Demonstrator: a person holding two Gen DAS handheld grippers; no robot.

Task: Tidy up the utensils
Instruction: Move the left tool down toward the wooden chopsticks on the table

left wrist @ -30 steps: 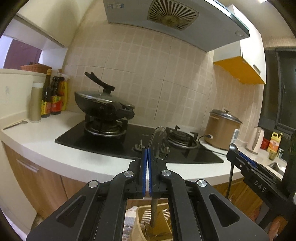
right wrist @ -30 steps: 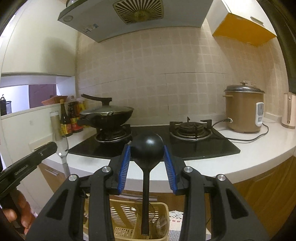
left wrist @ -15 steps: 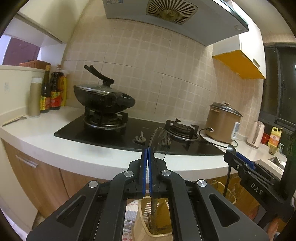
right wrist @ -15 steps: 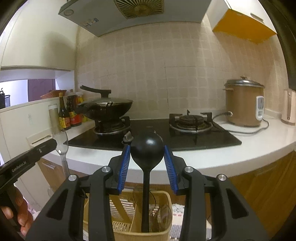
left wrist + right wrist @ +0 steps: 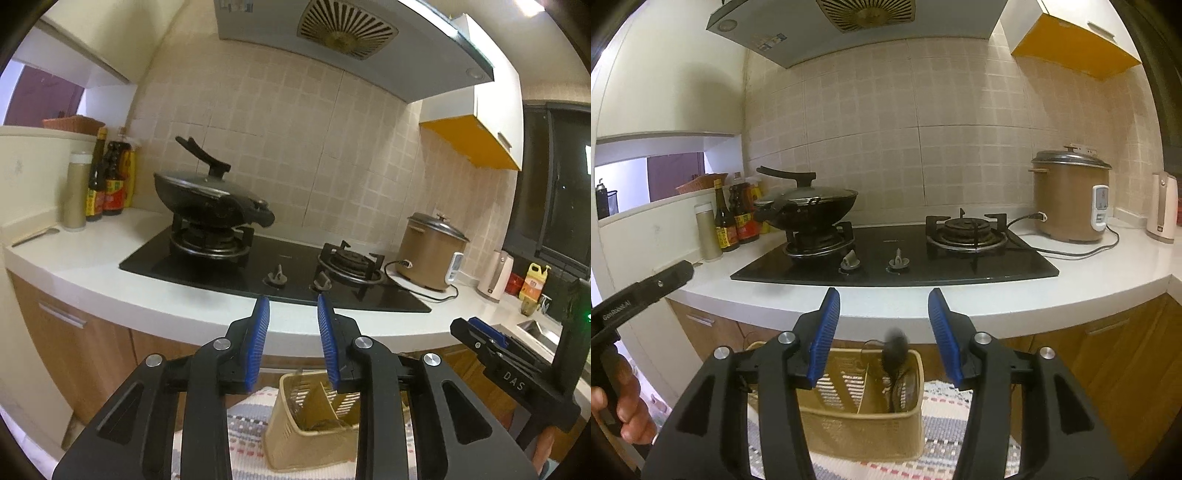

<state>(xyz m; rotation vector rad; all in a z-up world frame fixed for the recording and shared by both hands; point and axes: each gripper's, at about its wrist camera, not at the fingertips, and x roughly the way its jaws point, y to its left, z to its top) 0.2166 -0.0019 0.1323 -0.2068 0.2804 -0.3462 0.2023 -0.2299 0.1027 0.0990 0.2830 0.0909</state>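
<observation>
Before the white countertop [image 5: 1071, 288] and black hob [image 5: 894, 258], both tongs, left [image 5: 293, 343] and right [image 5: 884, 332], are opening, empty.

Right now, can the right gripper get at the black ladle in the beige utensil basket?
Probably yes. The right gripper, its jaws opening with nothing between them, hangs directly above the black ladle, which stands in the beige utensil basket; nothing blocks the way down.

A home kitchen; gas hob [image 5: 894, 254], lidded wok [image 5: 812, 206], range hood [image 5: 354, 40], rice cooker [image 5: 1069, 199]
</observation>
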